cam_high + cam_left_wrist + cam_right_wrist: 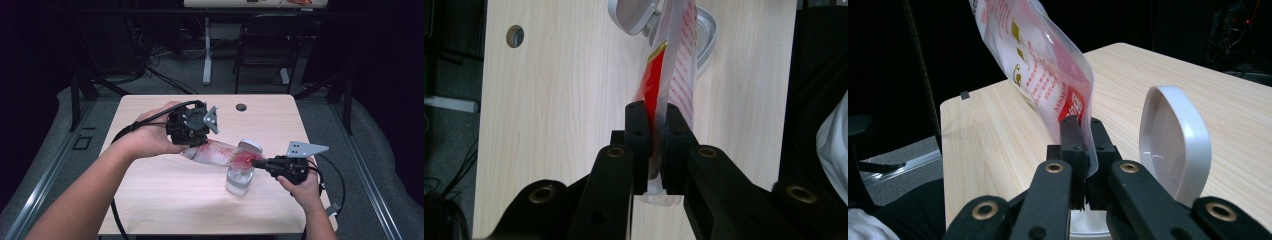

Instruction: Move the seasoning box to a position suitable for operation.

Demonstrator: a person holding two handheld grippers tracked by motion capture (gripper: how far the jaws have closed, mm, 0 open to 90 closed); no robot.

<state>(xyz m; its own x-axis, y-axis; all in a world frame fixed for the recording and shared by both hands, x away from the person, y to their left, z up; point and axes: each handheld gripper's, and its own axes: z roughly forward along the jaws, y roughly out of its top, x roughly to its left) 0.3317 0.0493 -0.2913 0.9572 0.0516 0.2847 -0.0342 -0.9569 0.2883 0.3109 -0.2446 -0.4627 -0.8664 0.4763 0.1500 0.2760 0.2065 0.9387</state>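
Observation:
A clear plastic pouch with red print (220, 153) hangs above the table, stretched between both grippers. My left gripper (192, 142) is shut on its left end; in the left gripper view the jaws pinch the pouch (669, 75) at the left gripper (655, 150). My right gripper (257, 163) is shut on the pouch's right, red corner; the right gripper view shows the pouch (1038, 65) rising from the closed right gripper (1081, 137). Below the pouch stands a clear jar (239, 181) with its hinged white lid (248, 146) open. The lid (1173, 145) stands upright beside my right jaws.
The light wooden table (160, 200) has a round cable hole (241, 107) near its far edge. A black chair (265, 45) and a desk leg (207, 50) stand on the floor beyond the table. Cables trail from both grippers over the table's edges.

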